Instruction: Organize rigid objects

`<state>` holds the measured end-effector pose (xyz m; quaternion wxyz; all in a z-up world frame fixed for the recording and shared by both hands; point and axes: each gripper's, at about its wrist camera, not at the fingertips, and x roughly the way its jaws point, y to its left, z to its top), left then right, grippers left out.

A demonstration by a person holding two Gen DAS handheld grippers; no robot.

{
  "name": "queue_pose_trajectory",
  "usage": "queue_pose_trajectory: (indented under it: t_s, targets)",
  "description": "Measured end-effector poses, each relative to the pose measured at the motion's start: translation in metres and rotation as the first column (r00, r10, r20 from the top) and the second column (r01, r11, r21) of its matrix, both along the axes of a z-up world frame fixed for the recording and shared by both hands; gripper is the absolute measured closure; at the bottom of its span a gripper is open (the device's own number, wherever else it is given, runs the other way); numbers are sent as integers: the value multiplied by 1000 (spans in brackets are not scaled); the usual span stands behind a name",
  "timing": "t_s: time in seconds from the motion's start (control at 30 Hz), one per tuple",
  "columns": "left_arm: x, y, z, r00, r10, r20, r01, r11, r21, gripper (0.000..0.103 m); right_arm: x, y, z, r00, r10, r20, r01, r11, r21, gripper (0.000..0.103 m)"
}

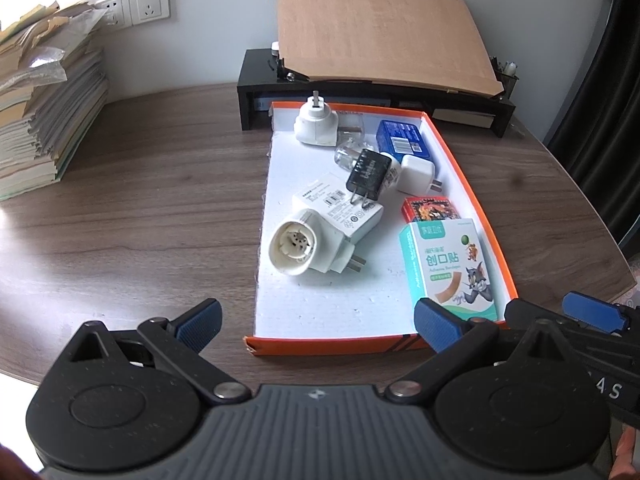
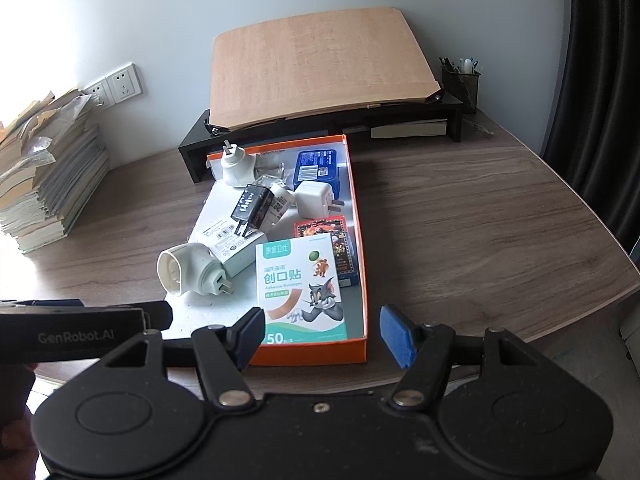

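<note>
An orange-walled box lid (image 1: 460, 168) with a white floor lies on the wooden table (image 1: 140, 200) and holds the rigid objects. At its near right corner lies a teal plaster box (image 1: 448, 268) printed with cartoon figures; just behind it sits a red card pack (image 1: 430, 208). Left of these, a white round socket adapter (image 1: 304, 250) lies on its side, prongs toward the plaster box, touching a flat white charger (image 1: 340, 212). A black plug (image 1: 368, 174) leans on that charger, with a white cube plug (image 1: 416, 174) beside it. Toward the far wall stand a blue box (image 1: 402, 140) and a second white adapter (image 1: 316, 124), prongs upward.

The left gripper (image 1: 318, 320) hovers at the lid's near edge, its blue-padded fingers (image 1: 202, 316) spread wide and empty. The right gripper (image 2: 324, 330) hovers at the near right corner, fingers (image 2: 394, 334) likewise released, straddling the corner without touching anything.

Behind the lid stands a black shelf riser (image 1: 256, 92) carrying a tilted wooden board (image 1: 380, 28). A paper stack (image 1: 44, 112) occupies the table's left side; wall sockets (image 1: 136, 4) sit behind it.
</note>
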<state>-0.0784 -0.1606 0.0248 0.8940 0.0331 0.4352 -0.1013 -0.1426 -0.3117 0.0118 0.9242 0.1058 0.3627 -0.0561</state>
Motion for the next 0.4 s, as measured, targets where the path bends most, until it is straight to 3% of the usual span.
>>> queue_pose_trajectory:
  t_s: [0.4]
  targets:
    - [6,9,-6,1000,5,-24,-5,1000,4,0,7,11,-3,1000,-3,-22,2,1000,-16,26]
